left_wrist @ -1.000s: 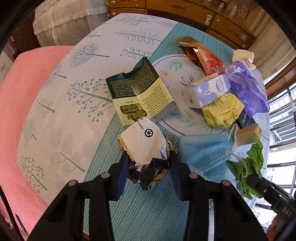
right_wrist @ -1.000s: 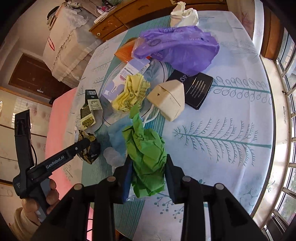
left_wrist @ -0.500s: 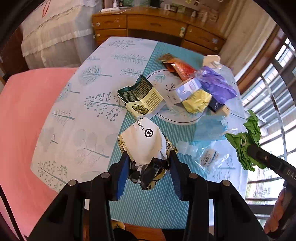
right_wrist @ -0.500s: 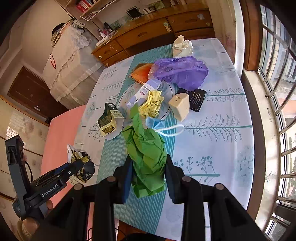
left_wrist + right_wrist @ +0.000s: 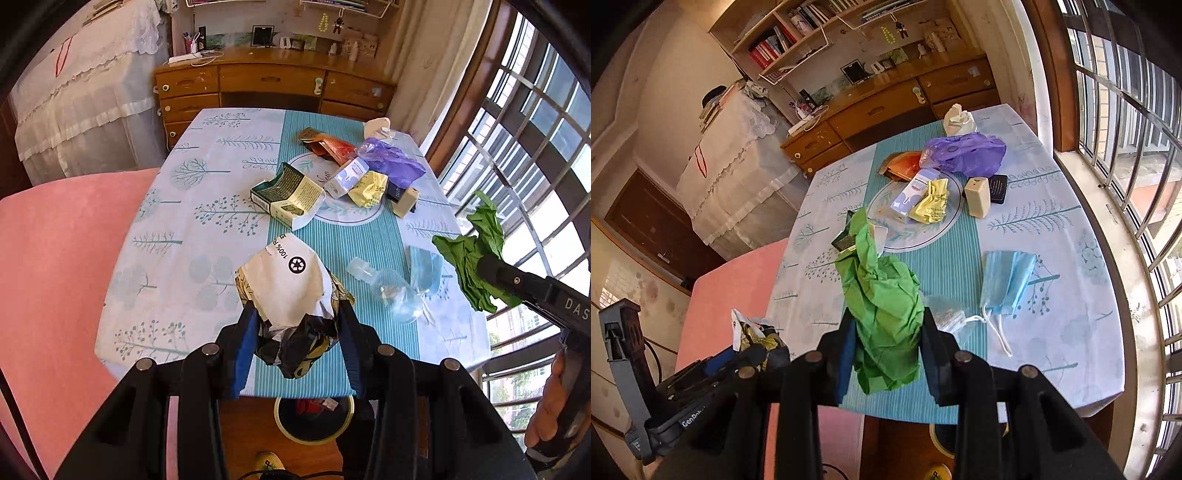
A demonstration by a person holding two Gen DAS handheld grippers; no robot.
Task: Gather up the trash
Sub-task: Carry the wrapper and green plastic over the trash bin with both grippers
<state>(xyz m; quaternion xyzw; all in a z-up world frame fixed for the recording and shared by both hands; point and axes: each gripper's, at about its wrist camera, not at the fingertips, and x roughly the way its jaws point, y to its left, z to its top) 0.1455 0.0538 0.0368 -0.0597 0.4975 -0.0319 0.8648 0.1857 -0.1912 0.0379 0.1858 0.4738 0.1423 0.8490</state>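
Note:
My left gripper (image 5: 295,325) is shut on a crumpled white, black and yellow wrapper (image 5: 291,288), held above the table's near edge. It also shows in the right wrist view (image 5: 753,338). My right gripper (image 5: 888,339) is shut on crumpled green paper (image 5: 882,295), held above the near edge; the paper also shows in the left wrist view (image 5: 472,258). A round bin (image 5: 314,421) with trash in it stands on the floor below the table edge. More trash lies on the table: a green box (image 5: 286,194), a blue mask (image 5: 1006,280), a clear plastic bag (image 5: 391,291).
A purple bag (image 5: 964,153), yellow paper (image 5: 931,203), a white carton (image 5: 912,194), an orange packet (image 5: 330,147), a beige block (image 5: 977,197) and white tissue (image 5: 956,120) lie farther back. A pink seat (image 5: 55,277) is left; window bars (image 5: 1137,110) right.
Both grippers have lifted and pulled back from the table with their trash; the table now looks farther away and the bin on the floor has come into view.

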